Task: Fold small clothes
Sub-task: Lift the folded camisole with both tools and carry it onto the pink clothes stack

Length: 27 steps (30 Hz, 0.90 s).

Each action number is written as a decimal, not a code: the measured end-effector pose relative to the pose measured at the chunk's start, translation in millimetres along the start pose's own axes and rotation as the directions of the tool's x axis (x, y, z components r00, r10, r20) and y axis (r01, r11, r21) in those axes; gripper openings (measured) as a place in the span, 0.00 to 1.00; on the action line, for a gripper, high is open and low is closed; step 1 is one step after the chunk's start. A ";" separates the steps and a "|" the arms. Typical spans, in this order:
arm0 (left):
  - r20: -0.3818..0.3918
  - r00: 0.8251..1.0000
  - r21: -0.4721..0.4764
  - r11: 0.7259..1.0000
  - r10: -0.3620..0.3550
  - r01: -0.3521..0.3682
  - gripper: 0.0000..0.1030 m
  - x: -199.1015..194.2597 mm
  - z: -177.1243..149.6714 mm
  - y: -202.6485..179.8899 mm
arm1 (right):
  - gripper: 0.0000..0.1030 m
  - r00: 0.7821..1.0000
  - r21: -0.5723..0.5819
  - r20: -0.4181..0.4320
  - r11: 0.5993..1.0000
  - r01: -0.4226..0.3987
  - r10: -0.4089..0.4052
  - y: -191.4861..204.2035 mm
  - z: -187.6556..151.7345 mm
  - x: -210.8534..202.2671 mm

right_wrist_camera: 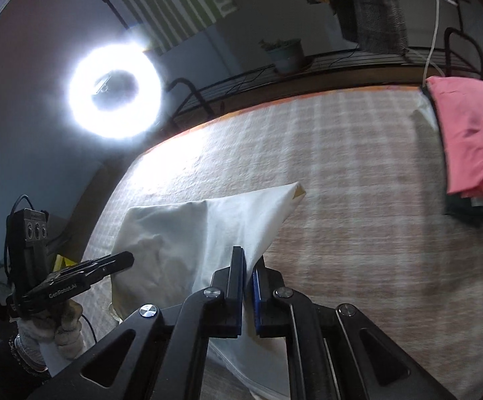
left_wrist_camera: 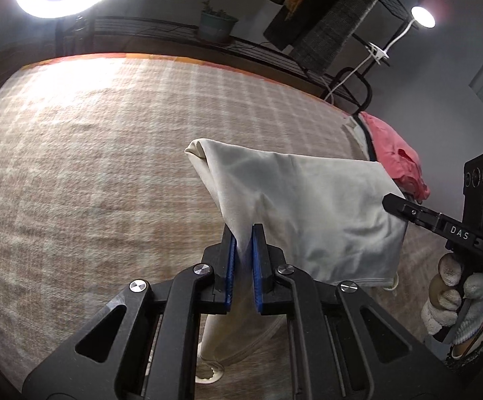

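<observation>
Holding the cream soft cotton garment [left_wrist_camera: 311, 206] lifted above the beige checked blanket [left_wrist_camera: 108, 153] | left gripper [left_wrist_camera: 243, 250] pinches one edge, right gripper [right_wrist_camera: 248, 276] pinches another | progress — fold seems half made, laying flat is left; pink folded cloth [right_wrist_camera: 471, 143] sits at blanket's far corner | writing: "DAS", "GenRobot.AI"
</observation>
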<state>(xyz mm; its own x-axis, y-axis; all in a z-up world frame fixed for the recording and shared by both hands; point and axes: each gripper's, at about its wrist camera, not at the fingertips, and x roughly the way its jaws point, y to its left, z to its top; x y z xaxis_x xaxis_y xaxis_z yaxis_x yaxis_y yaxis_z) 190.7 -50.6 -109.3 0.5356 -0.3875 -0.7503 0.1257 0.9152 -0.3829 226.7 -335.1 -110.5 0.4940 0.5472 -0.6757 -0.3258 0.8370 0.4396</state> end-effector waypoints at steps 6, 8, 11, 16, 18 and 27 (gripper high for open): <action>0.012 0.999 0.083 0.995 -0.053 0.052 0.07 8.7 10.6 -52.8 | 0.02 0.997 0.012 0.054 0.999 0.052 -0.052 -21.5 3.4 -43.0; 0.011 0.997 0.092 0.992 -0.082 0.081 0.07 15.4 15.1 -70.7 | 0.02 0.995 0.020 0.071 0.997 0.073 -0.074 -31.8 6.0 -58.0; 0.011 0.993 0.123 0.986 -0.117 0.115 0.07 28.3 25.1 -104.5 | 0.02 0.990 0.026 0.094 0.994 0.103 -0.105 -49.1 9.8 -77.9; 0.018 0.987 0.186 0.971 -0.158 0.152 0.07 47.5 46.3 -156.1 | 0.02 0.978 0.048 0.144 0.988 0.148 -0.154 -87.0 19.9 -115.1; 0.020 0.985 0.203 0.965 -0.173 0.166 0.07 57.6 56.3 -175.9 | 0.02 0.971 0.056 0.161 0.984 0.171 -0.177 -102.5 26.0 -128.6; 0.026 0.974 0.269 0.940 -0.224 0.209 0.07 110.7 99.0 -259.2 | 0.02 0.929 0.103 0.222 0.955 0.278 -0.295 -178.1 67.9 -176.1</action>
<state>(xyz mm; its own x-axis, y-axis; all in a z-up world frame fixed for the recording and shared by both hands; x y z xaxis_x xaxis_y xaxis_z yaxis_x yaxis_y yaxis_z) 300.2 -319.8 -39.7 0.5154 -0.5793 -0.6315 0.4545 0.8095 -0.3716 252.5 -580.3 -29.6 0.7339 0.2624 -0.6265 -0.0902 0.9518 0.2930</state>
